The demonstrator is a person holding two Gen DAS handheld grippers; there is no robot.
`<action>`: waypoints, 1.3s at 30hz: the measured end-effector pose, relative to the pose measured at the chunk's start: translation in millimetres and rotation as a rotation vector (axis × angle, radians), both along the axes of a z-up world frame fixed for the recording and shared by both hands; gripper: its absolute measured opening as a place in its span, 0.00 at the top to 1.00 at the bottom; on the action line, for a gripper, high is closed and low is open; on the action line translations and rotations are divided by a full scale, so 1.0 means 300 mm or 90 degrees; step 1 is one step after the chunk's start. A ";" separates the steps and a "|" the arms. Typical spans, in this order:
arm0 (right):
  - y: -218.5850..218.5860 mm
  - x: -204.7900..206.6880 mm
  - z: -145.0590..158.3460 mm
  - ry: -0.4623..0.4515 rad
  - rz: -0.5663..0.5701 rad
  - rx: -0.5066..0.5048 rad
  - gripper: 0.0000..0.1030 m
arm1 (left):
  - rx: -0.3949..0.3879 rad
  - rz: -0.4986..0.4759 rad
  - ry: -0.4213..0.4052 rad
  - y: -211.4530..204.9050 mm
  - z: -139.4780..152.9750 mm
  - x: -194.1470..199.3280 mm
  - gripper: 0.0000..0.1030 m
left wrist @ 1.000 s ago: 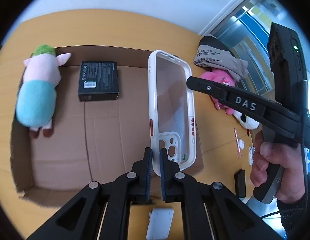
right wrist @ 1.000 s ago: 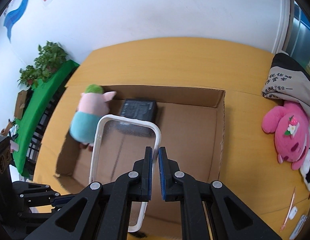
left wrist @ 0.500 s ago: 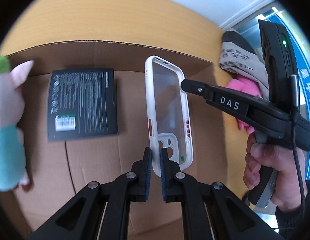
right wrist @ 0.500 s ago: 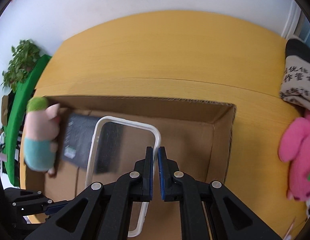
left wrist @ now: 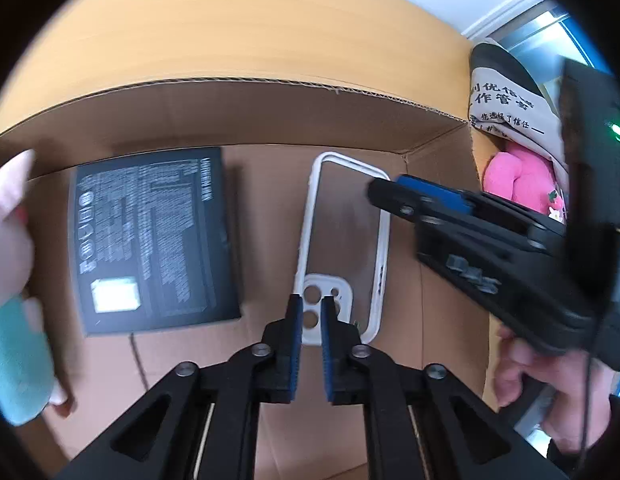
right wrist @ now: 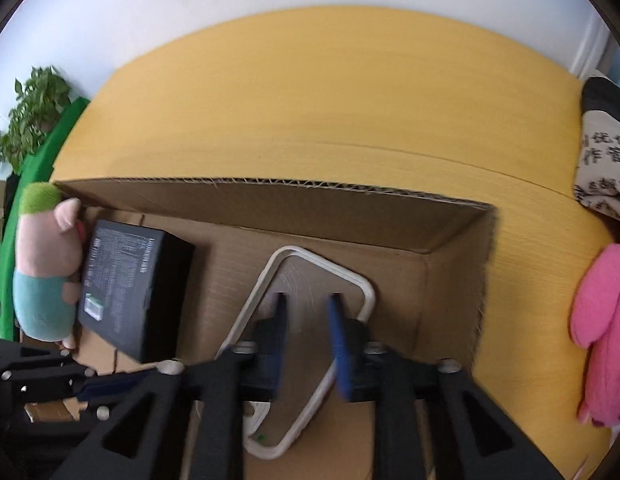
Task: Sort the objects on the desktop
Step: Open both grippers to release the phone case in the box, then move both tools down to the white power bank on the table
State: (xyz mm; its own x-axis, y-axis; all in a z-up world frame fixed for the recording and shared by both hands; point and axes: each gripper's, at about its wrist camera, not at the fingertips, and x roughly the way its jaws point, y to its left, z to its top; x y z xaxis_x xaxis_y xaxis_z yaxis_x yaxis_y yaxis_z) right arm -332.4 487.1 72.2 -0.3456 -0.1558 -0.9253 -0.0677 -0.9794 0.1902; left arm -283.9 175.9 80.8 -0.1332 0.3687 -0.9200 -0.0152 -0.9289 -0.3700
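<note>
We have the phone case [left wrist: 343, 240] down inside the cardboard box [left wrist: 270, 92], lying on the box floor just to the right of the black box [left wrist: 150, 240], which lies near the plush pig [left wrist: 14, 308] at the left wall. Our reading is that the case sits there because the box is the sorting bin for this task, and the open floor beside the black box was the free spot.

Both claws are letting go. The left gripper [left wrist: 311, 320] hangs over the camera-cutout end of the case with its jaws opening; a gap shows between the 2 blue pads, and nothing is pinched between them. The right gripper [right wrist: 308, 320] is over the other end, its jaws also opening and spread wider, with the case seen flat beneath them (not gripped). We held it by 2 ends, we think, so the thin frame would go down level and not twist.

The pink plush [right wrist: 601, 332] and the printed cloth bag [left wrist: 505, 100] wait outside on the yellow table [right wrist: 329, 92], so sorting looks unfinished.
</note>
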 end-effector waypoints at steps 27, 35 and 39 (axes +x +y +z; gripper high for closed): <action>-0.164 1.008 0.621 0.166 -0.037 0.017 0.05 | -0.034 0.080 0.292 -0.088 0.674 0.788 0.25; -0.218 1.116 0.684 0.192 -0.015 0.034 0.05 | -0.032 0.073 0.325 -0.056 0.723 0.914 0.25; -0.247 1.152 0.694 0.200 0.002 0.028 0.05 | -0.027 0.072 0.324 -0.062 0.721 0.953 0.25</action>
